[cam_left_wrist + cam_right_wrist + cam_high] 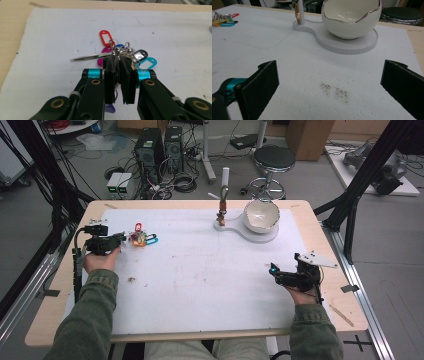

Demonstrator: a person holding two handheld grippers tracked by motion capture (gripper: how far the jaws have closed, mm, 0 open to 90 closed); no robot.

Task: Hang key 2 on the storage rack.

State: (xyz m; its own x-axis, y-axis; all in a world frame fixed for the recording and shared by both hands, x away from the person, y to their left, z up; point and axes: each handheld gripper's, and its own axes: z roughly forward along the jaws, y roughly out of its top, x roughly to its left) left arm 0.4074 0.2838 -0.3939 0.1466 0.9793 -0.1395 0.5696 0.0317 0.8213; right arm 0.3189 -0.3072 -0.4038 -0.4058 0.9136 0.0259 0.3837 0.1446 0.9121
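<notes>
My left gripper was clamped nearly shut on the bunch of key tags, its two black pads pinching the metal rings in the middle of the bunch. From the left gripper view, the red tag stuck out beyond the jaws, a magenta one lay under the large split ring, and a black tag and a teal tag fanned out to the right. In the high view I held that gripper over the left part of the white mat, with the bunch at its tips, well apart from everything else on the table.

My right gripper stood wide open, its pads far apart with nothing between them but bare mat and a smudge of dark specks. In the high view it sat near the mat's right edge. Beyond it, toward the far side, the white bowl with its wavy silver rim rested on the round end of a white stand base, and a thin post rose from the base's smaller end, just beside the bowl.
</notes>
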